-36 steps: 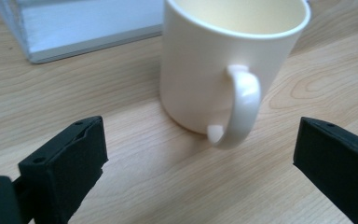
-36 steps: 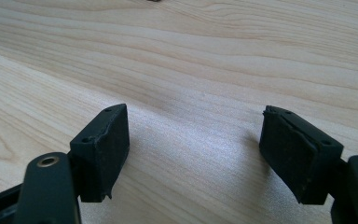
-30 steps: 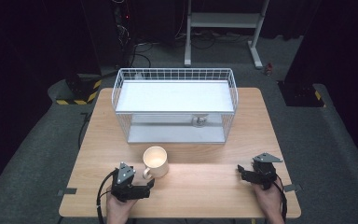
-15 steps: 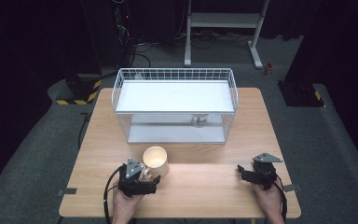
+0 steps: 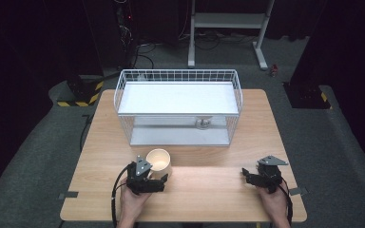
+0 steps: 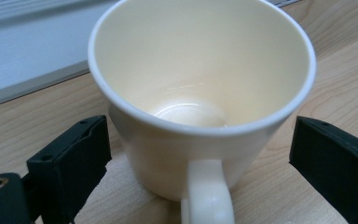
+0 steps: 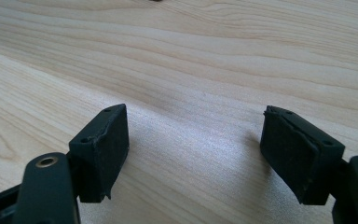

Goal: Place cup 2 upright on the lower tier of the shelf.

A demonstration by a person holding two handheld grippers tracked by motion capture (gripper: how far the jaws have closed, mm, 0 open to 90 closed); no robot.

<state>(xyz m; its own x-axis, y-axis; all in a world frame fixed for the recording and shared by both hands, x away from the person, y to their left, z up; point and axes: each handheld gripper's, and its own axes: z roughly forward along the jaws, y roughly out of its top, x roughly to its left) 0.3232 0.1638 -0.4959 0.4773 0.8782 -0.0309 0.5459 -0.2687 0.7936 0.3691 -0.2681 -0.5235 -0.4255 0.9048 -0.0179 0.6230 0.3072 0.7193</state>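
The wire basket stands just beyond the mug, which sits between the left gripper's spread fingers, untouched.

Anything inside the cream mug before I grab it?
The cream ceramic mug looks empty: the left gripper view shows its bare glossy bottom. The near inner wall below the rim is hidden.

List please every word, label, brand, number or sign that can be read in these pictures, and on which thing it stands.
None: no readable text on the cream mug, the white wire basket or the wooden table.
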